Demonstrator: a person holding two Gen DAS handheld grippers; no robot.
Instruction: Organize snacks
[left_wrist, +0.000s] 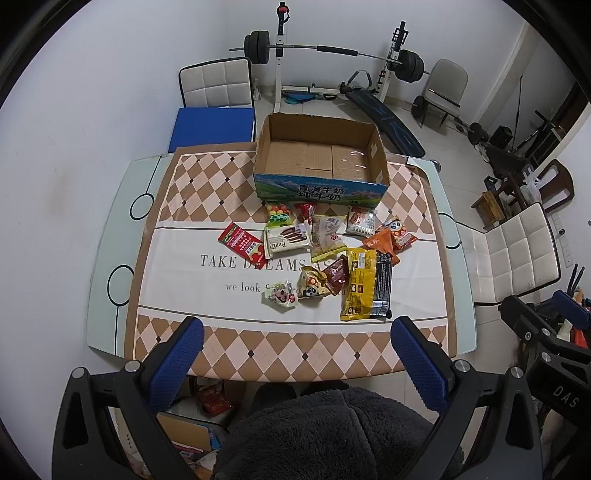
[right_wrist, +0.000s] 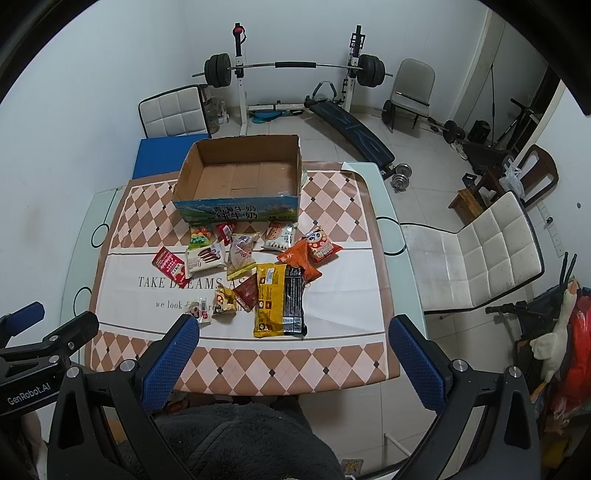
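- Home gym behind: barbell rack (left_wrist: 317, 51), sit-up bench, white chairs around a glass table (left_wrist: 107, 258) with a diamond-pattern cloth (left_wrist: 177, 184).
- My left gripper (left_wrist: 295, 350) hangs over the near table edge, pads spread wide, nothing between them. My right gripper (right_wrist: 295, 350) likewise spread and empty, seen just to the right in the left view.
- Snack packets (left_wrist: 325, 251) lie in a loose heap mid-cloth, in front of the cardboard box (left_wrist: 321, 155), which stands with its top cut away and nothing inside.
- Handling, my guess: all light foil or film pouches, crinkly, slippery, contents crushable. Best pinched at a sealed edge or corner, gently.
- Yellow pack (left_wrist: 360, 284) and black pack (left_wrist: 382, 286) lie side by side, nearest my right; the largest, probably floppy, so take them mid-edge.
- Small wrapped sweet (left_wrist: 280, 295) sits nearest my left, apart from most others; easy first pick.
- Franzzi biscuit pack (left_wrist: 288, 240) looks stiffer; red packet (left_wrist: 242, 242) touches it on the left.
- In the way: packets overlap near the orange pouch (left_wrist: 380, 245); the box's near wall must be cleared when dropping.
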